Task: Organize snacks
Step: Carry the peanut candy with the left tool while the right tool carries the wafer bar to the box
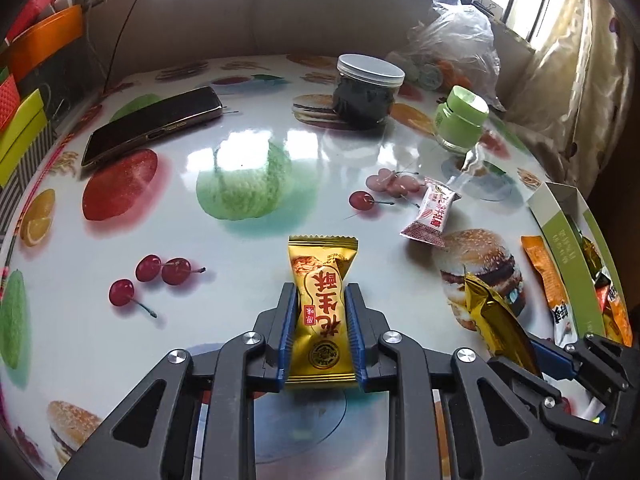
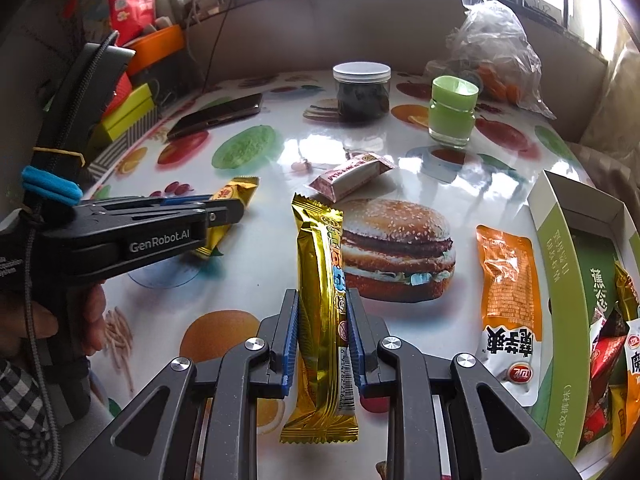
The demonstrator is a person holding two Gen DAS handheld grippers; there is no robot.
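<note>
gold foil shows in both grips: the left gripper has its blue pads pressed against the sides of a short gold candy with red characters, held just above the glossy table printed with fruit and burgers. the right gripper is clamped tight on a long gold snack bar, which stands up between the fingers, its lower end hanging below them. from the right wrist view the left gripper reaches in from the left with the candy poking out of its tip, and a hand with a checked sleeve holds its handle. a pink and white wrapped sweet lies on the table near the middle, beyond the burger print. an orange packet lies flat just beside a green and white box at the right edge, which already holds several wrapped snacks. farther back stand a dark jar with a white lid, a small green jar, a phone and a crumpled plastic bag
</note>
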